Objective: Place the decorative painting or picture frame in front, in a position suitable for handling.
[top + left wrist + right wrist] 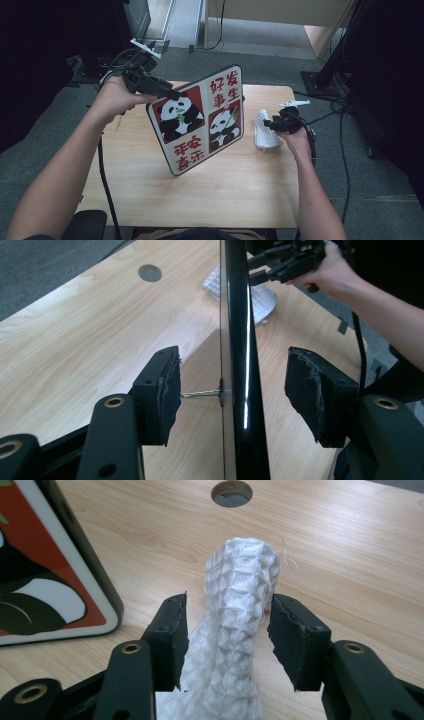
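Table (235,190) of pale wood is set on grey carpet; one panda board (200,120) and one cloth (264,131) are straddled, ungripped, by parted left gripper (232,390) and right gripper (227,635)

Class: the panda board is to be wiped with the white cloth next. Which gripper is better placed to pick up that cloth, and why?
The right gripper. Its open jaws already straddle the raised fold of the white cloth on the table. The left gripper is at the panda board, jaws open either side of its edge, the board between it and the cloth.

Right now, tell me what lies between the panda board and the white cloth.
Bare wood of the table: in the high view a narrow strip separates the panda board from the white cloth.
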`<move>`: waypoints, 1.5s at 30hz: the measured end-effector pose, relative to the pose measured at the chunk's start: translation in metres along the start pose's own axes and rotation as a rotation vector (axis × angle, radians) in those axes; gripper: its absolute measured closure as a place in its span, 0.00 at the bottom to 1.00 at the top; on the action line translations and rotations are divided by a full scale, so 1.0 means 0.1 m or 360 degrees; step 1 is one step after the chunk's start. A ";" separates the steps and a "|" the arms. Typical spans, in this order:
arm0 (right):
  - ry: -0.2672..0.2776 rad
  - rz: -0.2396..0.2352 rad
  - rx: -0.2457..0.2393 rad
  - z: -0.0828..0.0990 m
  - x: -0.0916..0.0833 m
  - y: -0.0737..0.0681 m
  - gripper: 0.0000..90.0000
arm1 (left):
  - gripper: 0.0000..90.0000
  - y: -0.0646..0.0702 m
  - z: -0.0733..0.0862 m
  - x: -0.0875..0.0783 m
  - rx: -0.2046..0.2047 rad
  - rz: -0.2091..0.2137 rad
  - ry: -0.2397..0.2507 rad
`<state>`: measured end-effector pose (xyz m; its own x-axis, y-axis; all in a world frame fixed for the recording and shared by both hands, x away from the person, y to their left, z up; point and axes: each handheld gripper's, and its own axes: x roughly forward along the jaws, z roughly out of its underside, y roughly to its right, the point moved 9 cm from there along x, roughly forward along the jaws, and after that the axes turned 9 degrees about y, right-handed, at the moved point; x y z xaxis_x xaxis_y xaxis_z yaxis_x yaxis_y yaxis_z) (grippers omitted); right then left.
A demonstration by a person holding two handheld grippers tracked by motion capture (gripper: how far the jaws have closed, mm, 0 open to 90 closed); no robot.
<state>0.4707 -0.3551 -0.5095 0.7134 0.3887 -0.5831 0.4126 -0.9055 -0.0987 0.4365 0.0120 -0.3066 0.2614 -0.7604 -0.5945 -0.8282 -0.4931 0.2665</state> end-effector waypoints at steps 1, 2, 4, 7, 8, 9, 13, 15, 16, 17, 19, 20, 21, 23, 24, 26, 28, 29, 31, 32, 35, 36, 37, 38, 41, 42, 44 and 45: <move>-0.0004 0.0002 0.0011 0.01 0.02 0.01 0.56 | 0.44 0.00 0.02 -0.01 0.0002 -0.0005 -0.0004; -0.0004 0.0003 0.0013 0.01 0.04 0.01 0.56 | 0.44 0.00 0.05 -0.02 0.0008 -0.0012 -0.0012; -0.0009 -0.0011 0.0035 0.02 0.09 0.00 0.56 | 0.44 0.01 0.09 -0.04 0.0004 -0.0013 -0.0009; -0.0065 0.0005 0.0029 0.08 0.17 0.03 0.58 | 0.43 0.04 0.12 -0.07 0.0008 -0.0009 0.0007; -0.0081 0.0011 0.0040 0.10 0.20 0.04 0.59 | 0.43 0.05 0.14 -0.09 0.0006 -0.0007 0.0013; -0.0107 0.0013 0.0056 0.13 0.22 0.05 0.59 | 0.43 0.05 0.16 -0.10 0.0014 -0.0006 0.0017; -0.0139 0.0010 0.0082 0.18 0.29 0.07 0.65 | 0.42 0.05 0.23 -0.14 0.0001 -0.0005 0.0034; -0.0161 0.0000 0.0095 0.21 0.33 0.07 0.67 | 0.42 0.03 0.27 -0.17 -0.0011 0.0000 0.0042; -0.0171 0.0001 0.0106 0.22 0.34 0.07 0.69 | 0.42 0.02 0.29 -0.17 -0.0017 -0.0003 0.0044; -0.0187 -0.0005 0.0108 0.24 0.36 0.07 0.71 | 0.42 0.01 0.31 -0.18 -0.0018 -0.0005 0.0046; -0.0214 -0.0007 0.0114 0.28 0.38 0.07 0.77 | 0.42 0.00 0.36 -0.19 -0.0029 -0.0005 0.0053; -0.0222 -0.0004 0.0120 0.29 0.39 0.07 0.80 | 0.42 -0.01 0.37 -0.19 -0.0032 -0.0003 0.0064; -0.0224 -0.0014 0.0132 0.29 0.39 0.06 0.83 | 0.42 -0.01 0.38 -0.19 -0.0037 0.0000 0.0074; -0.0225 -0.0020 0.0152 0.29 0.39 0.06 0.85 | 0.42 -0.01 0.41 -0.19 -0.0043 0.0012 0.0087; -0.0229 -0.0021 0.0160 0.29 0.39 0.06 0.86 | 0.42 0.00 0.43 -0.19 -0.0054 0.0021 0.0094; -0.0235 -0.0034 0.0165 0.29 0.38 0.06 0.87 | 0.42 0.00 0.45 -0.20 -0.0053 0.0019 0.0098; -0.0238 -0.0032 0.0159 0.29 0.37 0.05 0.87 | 0.42 0.00 0.48 -0.20 -0.0047 0.0011 0.0094; -0.0238 -0.0033 0.0146 0.28 0.36 0.05 0.87 | 0.42 0.00 0.48 -0.21 -0.0044 0.0008 0.0098; -0.0223 -0.0038 0.0112 0.26 0.34 0.04 0.87 | 0.42 0.00 0.50 -0.22 -0.0047 0.0011 0.0114; -0.0215 -0.0042 0.0111 0.24 0.33 0.04 0.87 | 0.42 0.00 0.51 -0.23 -0.0047 0.0015 0.0122; -0.0183 -0.0038 0.0094 0.19 0.27 0.02 0.87 | 0.42 -0.01 0.55 -0.23 -0.0043 0.0008 0.0132; -0.0177 -0.0041 0.0096 0.17 0.26 0.01 0.87 | 0.42 0.00 0.57 -0.24 -0.0040 0.0005 0.0126; -0.0163 -0.0053 0.0087 0.15 0.24 0.00 0.87 | 0.42 -0.01 0.59 -0.24 -0.0033 -0.0004 0.0123; -0.0158 -0.0057 0.0092 0.14 0.22 -0.02 0.87 | 0.42 -0.01 0.60 -0.24 -0.0012 -0.0025 0.0119; -0.0166 -0.0108 0.0097 0.10 0.19 -0.08 0.87 | 0.42 0.01 0.63 -0.26 0.0000 -0.0008 0.0145; -0.0171 -0.0104 0.0074 0.10 0.18 -0.09 0.87 | 0.42 0.01 0.63 -0.27 0.0000 -0.0007 0.0147; -0.0166 -0.0086 0.0024 0.09 0.17 -0.10 0.87 | 0.42 0.02 0.65 -0.27 -0.0005 0.0001 0.0155; -0.0158 -0.0086 0.0018 0.07 0.16 -0.12 0.87 | 0.42 0.03 0.67 -0.26 -0.0004 0.0004 0.0155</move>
<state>0.4732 -0.3386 -0.5236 0.6305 0.4190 -0.6534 0.4422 -0.8857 -0.1413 0.3942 0.0591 -0.3410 0.3063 -0.7992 -0.5172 -0.8276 -0.4920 0.2700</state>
